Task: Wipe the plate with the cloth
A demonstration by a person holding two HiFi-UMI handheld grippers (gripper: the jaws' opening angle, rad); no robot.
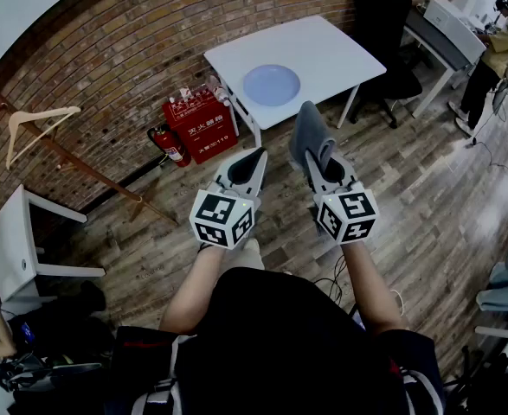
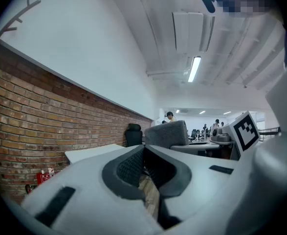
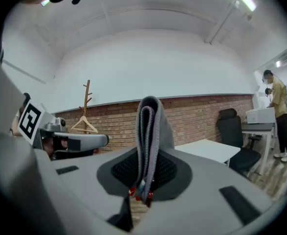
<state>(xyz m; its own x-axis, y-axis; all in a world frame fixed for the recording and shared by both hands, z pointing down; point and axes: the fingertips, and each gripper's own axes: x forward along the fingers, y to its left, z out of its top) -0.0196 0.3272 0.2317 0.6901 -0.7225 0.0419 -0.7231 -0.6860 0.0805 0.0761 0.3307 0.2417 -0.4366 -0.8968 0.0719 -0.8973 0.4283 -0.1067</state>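
Head view: a white worktop [image 1: 323, 46] stands by the brick wall [image 1: 106, 67], and the pale blue plate [image 1: 271, 85] lies on it near its front left corner. Just left of the worktop sit a red box [image 1: 200, 124] and a fire extinguisher [image 1: 169, 143] on the floor. A black office chair [image 1: 383, 24] stands at the worktop's far right side, and a person [image 1: 500, 50] works at another desk beyond it. A wooden hanger [image 1: 37, 124] hangs from a rack at the left. Open plank floor [image 1: 409, 188] lies between the worktop and both grippers, which are held up in the air, well apart from the plate.

The right gripper [image 1: 318, 158] is clenched on the grey cloth [image 1: 310, 132]. Its own view shows the folded cloth pinched upright between the two pads, with the fold rising well above the jaw tips. The left gripper [image 1: 252, 167] is just beside it, with its jaw tips brought together and nothing between them; only floor shows through the slot below the pads.
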